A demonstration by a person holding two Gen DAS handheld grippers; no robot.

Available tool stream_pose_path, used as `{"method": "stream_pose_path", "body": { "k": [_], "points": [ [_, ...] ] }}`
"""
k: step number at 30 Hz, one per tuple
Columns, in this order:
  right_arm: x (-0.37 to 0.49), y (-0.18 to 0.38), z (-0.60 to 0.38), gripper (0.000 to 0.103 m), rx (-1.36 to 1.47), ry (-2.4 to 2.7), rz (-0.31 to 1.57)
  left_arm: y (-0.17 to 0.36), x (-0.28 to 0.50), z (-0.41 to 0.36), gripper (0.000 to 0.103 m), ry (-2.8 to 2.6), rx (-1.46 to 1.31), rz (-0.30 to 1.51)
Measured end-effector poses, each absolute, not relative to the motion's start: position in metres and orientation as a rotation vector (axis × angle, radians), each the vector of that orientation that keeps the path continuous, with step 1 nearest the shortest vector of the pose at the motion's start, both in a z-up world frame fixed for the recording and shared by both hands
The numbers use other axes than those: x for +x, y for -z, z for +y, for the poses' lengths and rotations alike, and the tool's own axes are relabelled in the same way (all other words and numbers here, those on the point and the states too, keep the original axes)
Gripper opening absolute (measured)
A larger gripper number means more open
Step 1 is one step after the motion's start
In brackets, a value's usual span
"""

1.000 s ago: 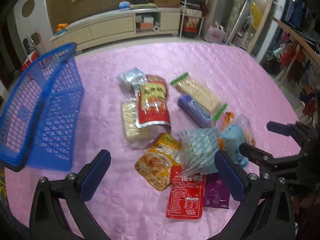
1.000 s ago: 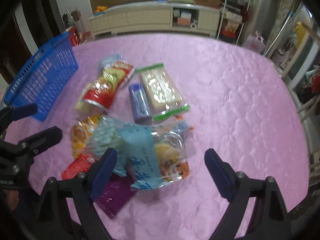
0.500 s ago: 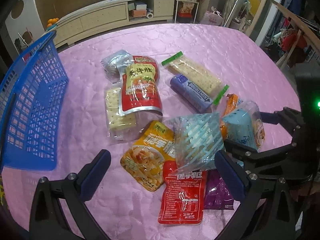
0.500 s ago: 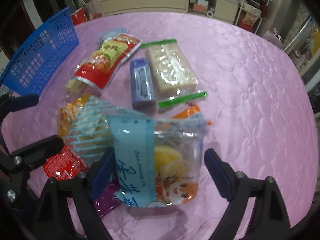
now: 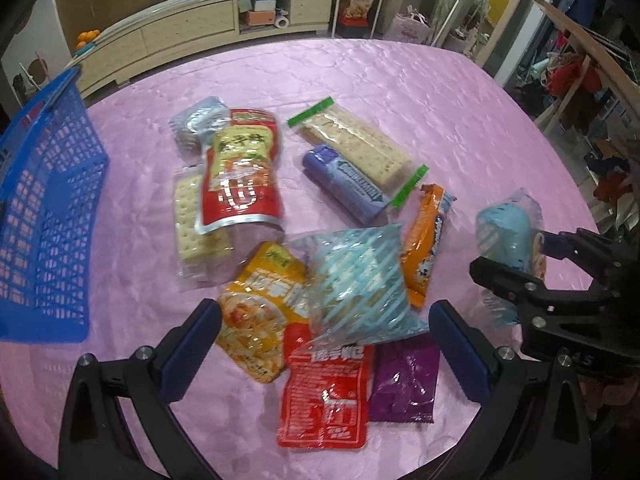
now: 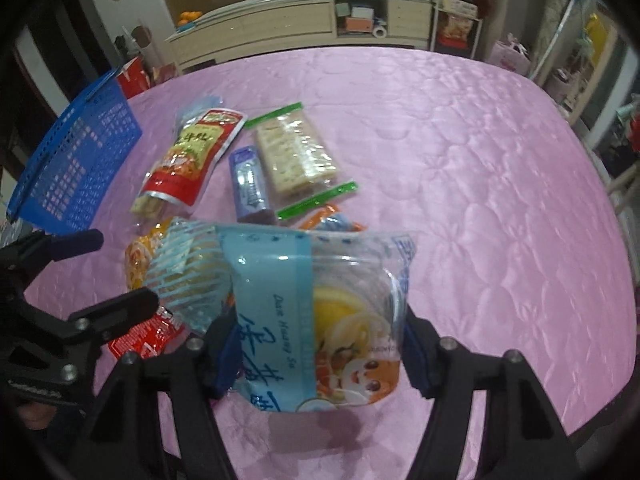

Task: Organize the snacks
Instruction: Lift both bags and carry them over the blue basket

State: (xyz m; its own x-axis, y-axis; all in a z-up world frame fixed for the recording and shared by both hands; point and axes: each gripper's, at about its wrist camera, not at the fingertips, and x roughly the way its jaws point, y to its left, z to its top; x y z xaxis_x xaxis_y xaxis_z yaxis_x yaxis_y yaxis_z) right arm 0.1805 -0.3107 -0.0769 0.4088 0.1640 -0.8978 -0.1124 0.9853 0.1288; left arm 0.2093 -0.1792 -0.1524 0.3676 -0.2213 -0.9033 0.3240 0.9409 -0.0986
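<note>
Several snack packets lie in a pile on the pink quilted table [image 5: 460,120]. My right gripper [image 6: 320,340] is shut on a clear and light-blue snack bag [image 6: 304,288], held just above the cloth; the same bag [image 5: 506,236] shows at the right of the left wrist view. My left gripper [image 5: 324,320] stands open over a blue-striped bag [image 5: 360,280], a yellow pouch [image 5: 260,312], a red sachet [image 5: 324,396] and a purple packet [image 5: 404,384]; nothing touches its pads. A blue mesh basket [image 5: 44,220] stands at the table's left.
Farther back lie a red-and-yellow pouch [image 5: 240,172], clear cracker packs [image 5: 356,148], a purple bar [image 5: 344,188], an orange bar [image 5: 426,236] and a silver packet [image 5: 200,120]. A long low cabinet [image 5: 200,28] runs behind the table. Bare pink cloth [image 6: 500,200] stretches right of the pile.
My right gripper narrowed onto the light-blue bag and drew it up and to the right, off the pile. My left gripper came lower and nearer over the packets, still open.
</note>
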Motion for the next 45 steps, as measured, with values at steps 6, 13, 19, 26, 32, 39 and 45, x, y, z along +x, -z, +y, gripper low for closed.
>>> {"method": "stream_pose_path", "body": {
  "k": [6, 13, 19, 26, 32, 39, 45],
  "points": [
    [0.176, 0.083, -0.321, 0.071, 0.09, -0.143, 1.142, 0.166, 0.223, -0.202, 0.102, 0.365, 0.156, 1.172],
    [0.174, 0.091, -0.337, 0.071, 0.145, -0.121, 1.153, 0.185, 0.234, -0.218, 0.102, 0.347, 0.219, 1.201],
    [0.173, 0.093, -0.341, 0.071, 0.159, -0.112, 1.152, 0.199, 0.234, -0.228, 0.066, 0.37, 0.23, 1.246],
    [0.171, 0.087, -0.339, 0.071, 0.151, -0.11, 1.144, 0.189, 0.223, -0.219, 0.061, 0.363, 0.189, 1.214],
    [0.165, 0.066, -0.333, 0.071, 0.158, -0.118, 1.111, 0.16, 0.217, -0.194, 0.061, 0.392, 0.125, 1.153],
    [0.162, 0.025, -0.299, 0.071, 0.108, -0.166, 1.049, 0.101, 0.199, -0.153, 0.061, 0.392, 0.089, 1.012],
    [0.169, -0.008, -0.258, 0.071, 0.107, -0.233, 0.995, 0.055, 0.192, -0.092, 0.061, 0.324, 0.047, 0.91]
  ]
}}
